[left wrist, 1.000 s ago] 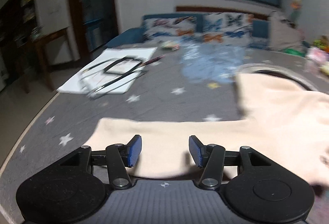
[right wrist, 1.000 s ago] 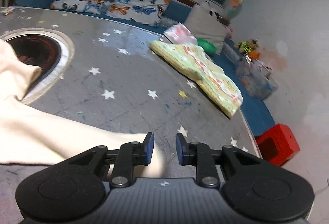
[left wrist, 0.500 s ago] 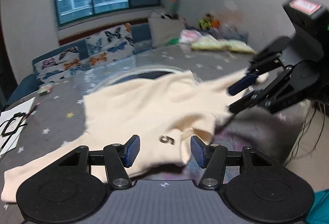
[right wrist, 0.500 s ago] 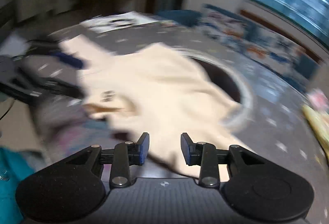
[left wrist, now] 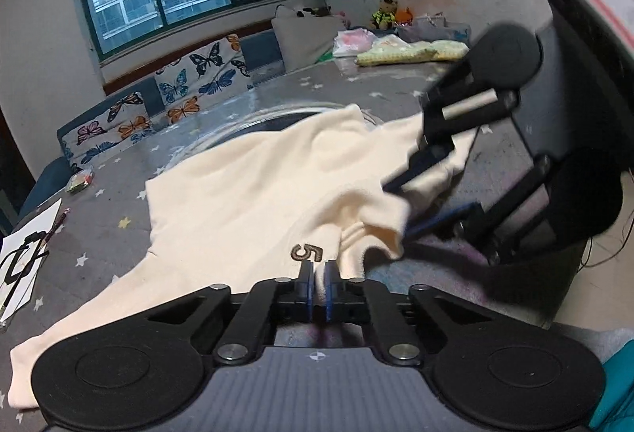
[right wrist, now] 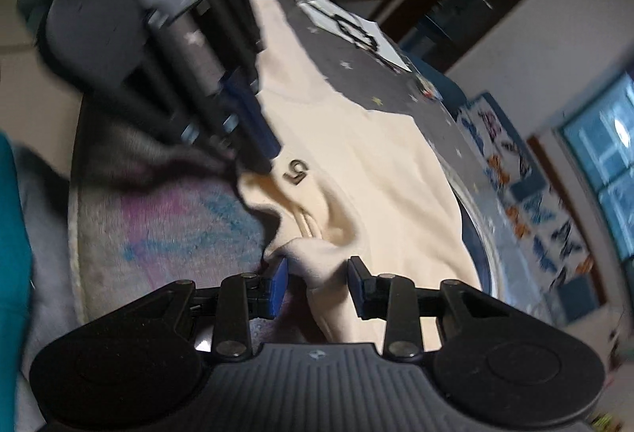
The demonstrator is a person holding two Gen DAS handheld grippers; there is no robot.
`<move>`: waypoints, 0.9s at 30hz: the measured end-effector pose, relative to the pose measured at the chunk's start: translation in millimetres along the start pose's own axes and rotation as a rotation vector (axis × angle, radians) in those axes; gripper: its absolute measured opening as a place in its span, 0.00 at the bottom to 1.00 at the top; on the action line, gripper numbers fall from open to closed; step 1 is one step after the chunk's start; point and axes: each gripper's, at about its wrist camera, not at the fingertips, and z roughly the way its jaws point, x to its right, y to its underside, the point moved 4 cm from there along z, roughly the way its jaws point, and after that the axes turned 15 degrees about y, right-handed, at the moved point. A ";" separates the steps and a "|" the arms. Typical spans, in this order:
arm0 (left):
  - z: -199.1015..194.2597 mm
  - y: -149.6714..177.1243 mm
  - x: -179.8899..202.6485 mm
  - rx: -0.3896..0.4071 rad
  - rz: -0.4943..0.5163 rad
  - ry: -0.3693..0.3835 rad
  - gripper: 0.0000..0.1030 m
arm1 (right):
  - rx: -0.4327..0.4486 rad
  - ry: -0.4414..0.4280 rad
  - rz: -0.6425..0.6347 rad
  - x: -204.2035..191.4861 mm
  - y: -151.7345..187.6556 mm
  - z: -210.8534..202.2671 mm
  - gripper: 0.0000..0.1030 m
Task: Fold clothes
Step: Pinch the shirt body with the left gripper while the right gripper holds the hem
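Note:
A cream sweatshirt point(left wrist: 253, 194) with a brown "5" on the chest lies spread on the grey star-patterned table point(left wrist: 119, 234); it also shows in the right wrist view point(right wrist: 376, 162). My left gripper point(left wrist: 316, 285) is shut on the sweatshirt's near edge just below the "5". My right gripper point(right wrist: 317, 285) is open, its jaws on either side of a raised fold at the neckline. Each gripper shows in the other's view: the right one point(left wrist: 416, 202) is at the bunched collar, the left one point(right wrist: 257, 151) is beside the "5".
A round dark opening point(left wrist: 285, 115) in the table lies under the far part of the garment. White paper with black shapes point(left wrist: 23, 265) lies at the left edge. A folded yellow-green cloth point(left wrist: 412, 54) lies at the far right. A butterfly-print sofa point(left wrist: 166, 95) stands behind.
Both grippers left the sleeve ends and swung round to the garment's near edge. The left gripper has shut on the cloth below the "5". The right gripper has come up to the collar fold.

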 end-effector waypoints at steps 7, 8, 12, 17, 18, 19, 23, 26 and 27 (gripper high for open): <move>-30.6 -0.3 -5.9 0.059 -0.054 0.065 0.04 | 0.009 -0.095 0.065 5.7 7.7 -15.2 0.08; -32.9 3.4 -4.0 0.057 -0.042 0.078 0.04 | 0.003 -0.121 0.078 7.2 10.4 -18.6 0.08; -31.4 18.7 4.8 0.008 -0.002 0.126 0.05 | -0.047 -0.231 0.117 7.2 23.2 -26.3 0.11; -35.3 14.9 12.4 0.005 0.047 0.120 0.10 | -0.042 -0.266 0.248 27.5 20.7 -35.1 0.12; -37.0 11.5 14.9 0.018 0.066 0.121 0.12 | -0.039 -0.264 0.292 32.8 17.1 -35.6 0.12; -38.1 9.0 18.3 0.027 0.086 0.122 0.19 | -0.039 -0.267 0.325 36.1 13.1 -33.8 0.12; -25.3 4.2 31.0 0.015 0.167 0.113 0.28 | -0.058 -0.253 0.338 25.7 1.9 -20.8 0.12; -5.0 8.9 32.7 -0.040 0.200 0.083 0.25 | -0.084 -0.234 0.323 13.7 -1.7 -11.6 0.12; -0.1 11.0 31.4 -0.055 0.200 0.080 0.23 | -0.096 -0.223 0.312 9.7 -0.7 -8.0 0.12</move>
